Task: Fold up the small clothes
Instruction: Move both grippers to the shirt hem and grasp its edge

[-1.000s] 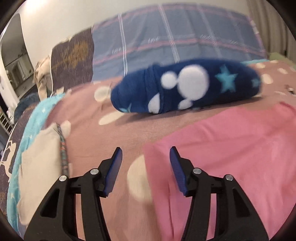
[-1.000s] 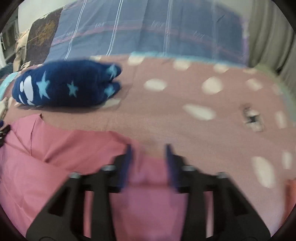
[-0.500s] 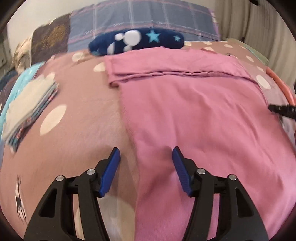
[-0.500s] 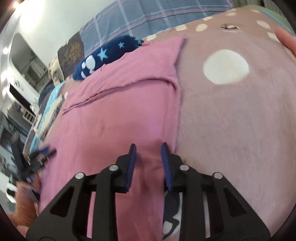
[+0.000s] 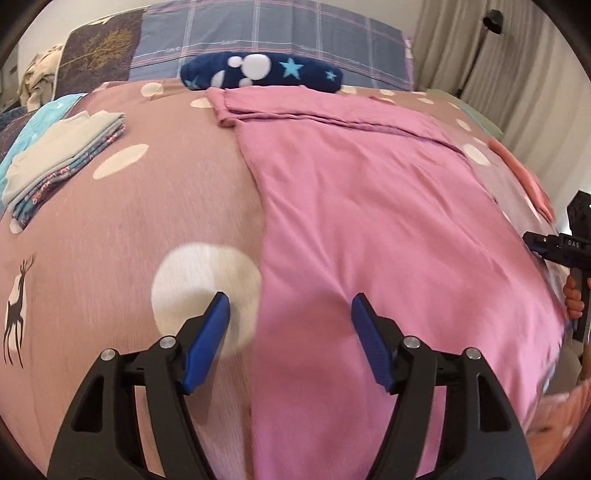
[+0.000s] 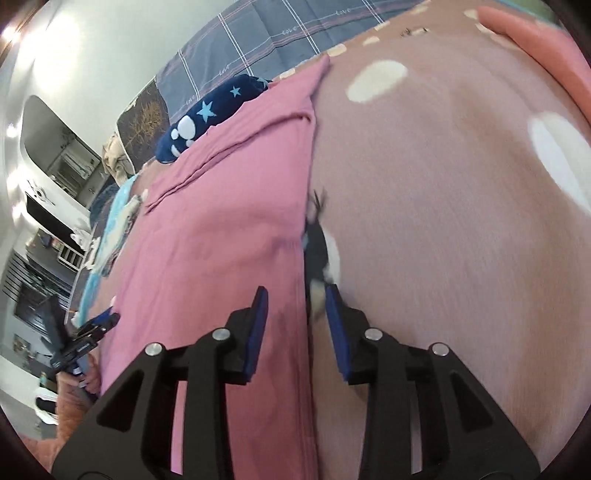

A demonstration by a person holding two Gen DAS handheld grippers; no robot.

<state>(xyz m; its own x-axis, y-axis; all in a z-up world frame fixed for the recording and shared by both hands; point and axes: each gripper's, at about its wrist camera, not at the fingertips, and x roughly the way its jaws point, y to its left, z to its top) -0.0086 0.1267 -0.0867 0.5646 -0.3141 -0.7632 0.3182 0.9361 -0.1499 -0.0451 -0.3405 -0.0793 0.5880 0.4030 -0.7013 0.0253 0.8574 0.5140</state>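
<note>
Far left on the bed cover [image 5: 110,229]: folded stack of clothes [image 5: 62,155], well apart from the work area. Your left gripper [image 5: 290,314] hangs over the near-left edge of the pink garment [image 5: 369,206], jaws wide apart and holding nothing, one finger over the cover's white dot and the other over pink fabric. The garment lies flat in the middle of the bed, its far end folded over in a band. Navy star-print plush [image 5: 258,72] sits just behind that far edge, against the plaid pillow [image 5: 273,33]. Your right gripper [image 6: 295,308] straddles the garment's right edge, jaws parted with a narrower gap, gripping nothing. Orange cloth [image 6: 535,48] lies along the bed's right edge.
</note>
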